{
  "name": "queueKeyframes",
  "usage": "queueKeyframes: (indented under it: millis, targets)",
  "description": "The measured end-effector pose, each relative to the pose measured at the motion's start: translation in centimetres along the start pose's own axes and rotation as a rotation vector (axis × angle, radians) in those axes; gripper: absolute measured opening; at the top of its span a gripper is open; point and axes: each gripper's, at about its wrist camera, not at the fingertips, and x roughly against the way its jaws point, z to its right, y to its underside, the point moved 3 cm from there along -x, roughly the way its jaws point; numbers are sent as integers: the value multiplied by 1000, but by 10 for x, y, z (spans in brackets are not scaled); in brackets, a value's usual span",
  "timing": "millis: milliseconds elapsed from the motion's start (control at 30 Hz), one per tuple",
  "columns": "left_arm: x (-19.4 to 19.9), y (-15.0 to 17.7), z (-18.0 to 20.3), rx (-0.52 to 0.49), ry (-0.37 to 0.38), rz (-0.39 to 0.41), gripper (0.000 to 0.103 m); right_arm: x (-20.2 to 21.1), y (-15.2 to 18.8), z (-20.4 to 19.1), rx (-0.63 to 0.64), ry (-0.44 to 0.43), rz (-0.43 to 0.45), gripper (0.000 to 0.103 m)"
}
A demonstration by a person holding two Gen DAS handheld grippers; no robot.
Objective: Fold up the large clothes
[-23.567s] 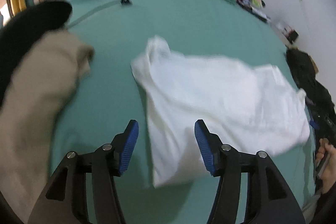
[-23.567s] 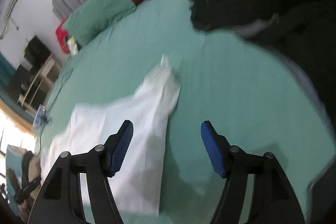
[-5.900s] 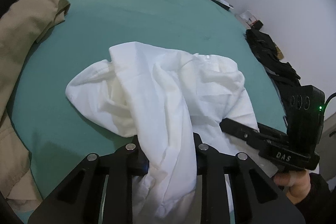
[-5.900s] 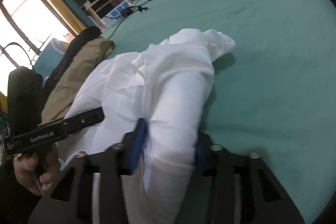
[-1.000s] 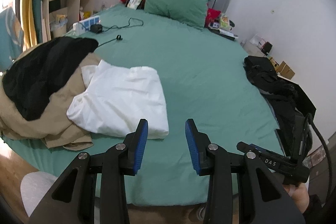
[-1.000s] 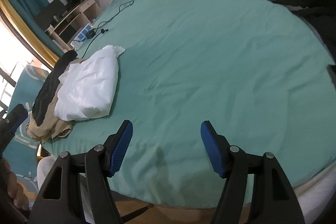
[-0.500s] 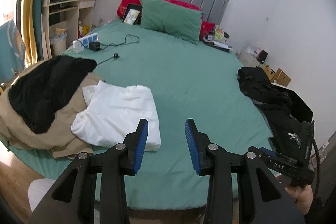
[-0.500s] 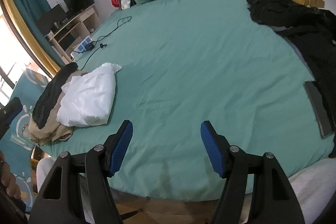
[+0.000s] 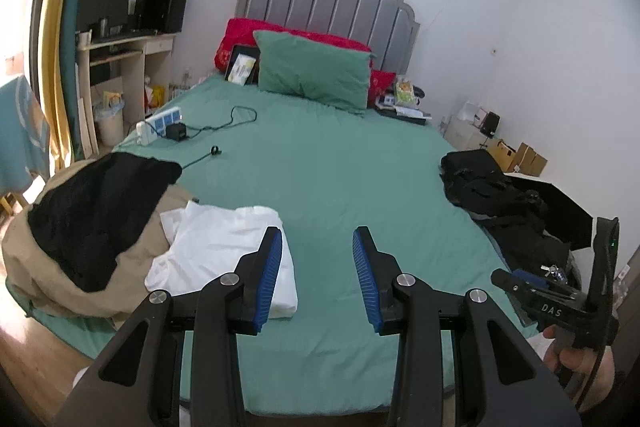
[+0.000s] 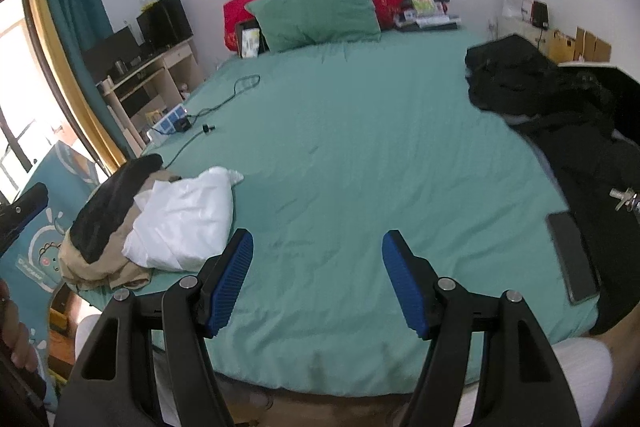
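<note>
A folded white garment lies at the near left of the green bed, leaning on a pile of tan and black clothes. It also shows in the right wrist view. My left gripper is open and empty, held back above the bed's foot. My right gripper is open and empty, also above the foot edge. A heap of black clothes lies at the right side of the bed, also in the right wrist view.
A green pillow and red pillows sit at the headboard. A power strip with a cable lies on the far left of the bed. A phone lies at the near right. A desk stands at the left wall.
Both grippers have drawn back and risen from the bed, so more of the room shows. The white garment rests where it lay on the pile.
</note>
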Motion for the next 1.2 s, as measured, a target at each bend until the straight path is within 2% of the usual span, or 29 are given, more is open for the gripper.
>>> queueKeyframes:
  millis: [267,500,700,1200]
  targets:
    - [15,-13,4,-19,1,46,39,27,-16,-11,38,10,67,67]
    - [31,-24,8,-85,-55,117,40,49,-25,-25,87,30,136,67]
    - [47,-32,8,-106,-72,174,40,68,-33,-35,117,36,189,67]
    - [86,-47,6,-108,-79,270,43,116,-46,-66,204,23,304,67]
